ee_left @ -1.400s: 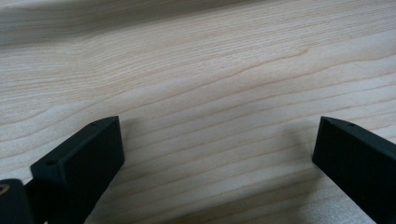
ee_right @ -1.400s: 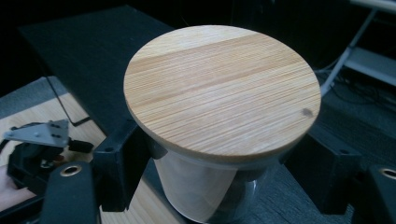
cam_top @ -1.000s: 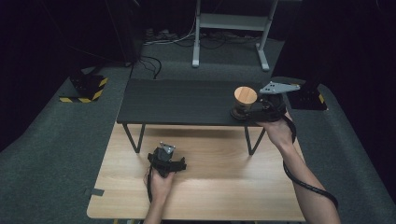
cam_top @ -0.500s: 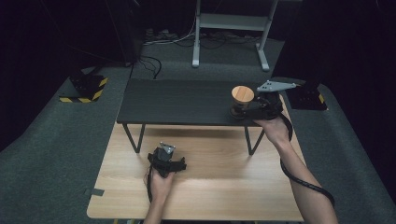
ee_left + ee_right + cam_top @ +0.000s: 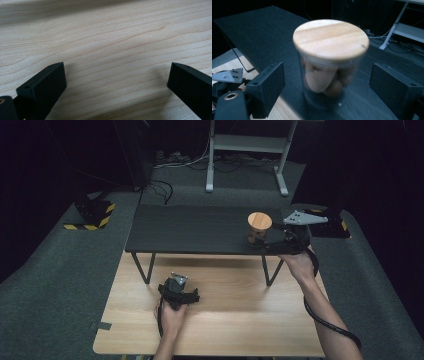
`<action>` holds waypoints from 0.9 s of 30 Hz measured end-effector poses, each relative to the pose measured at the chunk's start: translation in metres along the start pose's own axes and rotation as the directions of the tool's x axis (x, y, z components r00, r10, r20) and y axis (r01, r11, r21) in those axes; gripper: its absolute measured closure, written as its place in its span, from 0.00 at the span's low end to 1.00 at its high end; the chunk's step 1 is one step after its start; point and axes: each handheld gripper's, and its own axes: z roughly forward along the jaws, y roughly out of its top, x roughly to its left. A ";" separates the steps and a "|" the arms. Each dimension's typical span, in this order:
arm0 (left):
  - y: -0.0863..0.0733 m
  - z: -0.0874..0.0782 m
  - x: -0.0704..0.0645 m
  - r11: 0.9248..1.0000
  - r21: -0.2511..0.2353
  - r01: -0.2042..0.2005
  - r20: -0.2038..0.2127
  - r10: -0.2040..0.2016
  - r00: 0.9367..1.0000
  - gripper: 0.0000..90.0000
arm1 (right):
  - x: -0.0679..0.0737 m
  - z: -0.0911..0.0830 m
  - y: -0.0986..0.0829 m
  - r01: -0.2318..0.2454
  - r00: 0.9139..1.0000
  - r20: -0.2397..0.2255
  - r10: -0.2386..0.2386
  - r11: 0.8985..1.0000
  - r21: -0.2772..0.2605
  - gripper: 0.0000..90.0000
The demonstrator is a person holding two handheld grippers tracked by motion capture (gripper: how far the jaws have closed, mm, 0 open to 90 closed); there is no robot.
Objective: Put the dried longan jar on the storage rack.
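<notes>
Your right gripper brackets the jar at the dark shelf's right front edge, jaws apart; contents brown, probably nuts. Your left gripper gapes over bare table.

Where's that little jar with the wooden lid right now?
The jar stands near the right end of the dark raised shelf in the high view, directly in front of the right gripper, whose open jaws flank it without touching.

Jar on shelf, between right tongs.
</notes>
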 end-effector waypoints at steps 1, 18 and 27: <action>0.000 0.000 0.000 1.000 0.000 0.000 0.000 0.000 1.000 0.02 | 0.002 -0.006 -0.006 -0.003 1.000 0.003 0.003 1.000 -0.007 0.13; 0.000 0.000 0.000 1.000 0.000 0.000 -0.001 0.000 1.000 0.02 | 0.048 -0.051 -0.124 -0.004 0.999 -0.053 0.004 1.000 0.005 0.14; 0.000 0.000 0.000 1.000 0.000 -0.001 -0.002 0.001 1.000 0.02 | 0.051 -0.025 -0.184 -0.093 0.996 0.015 0.092 0.987 0.132 0.14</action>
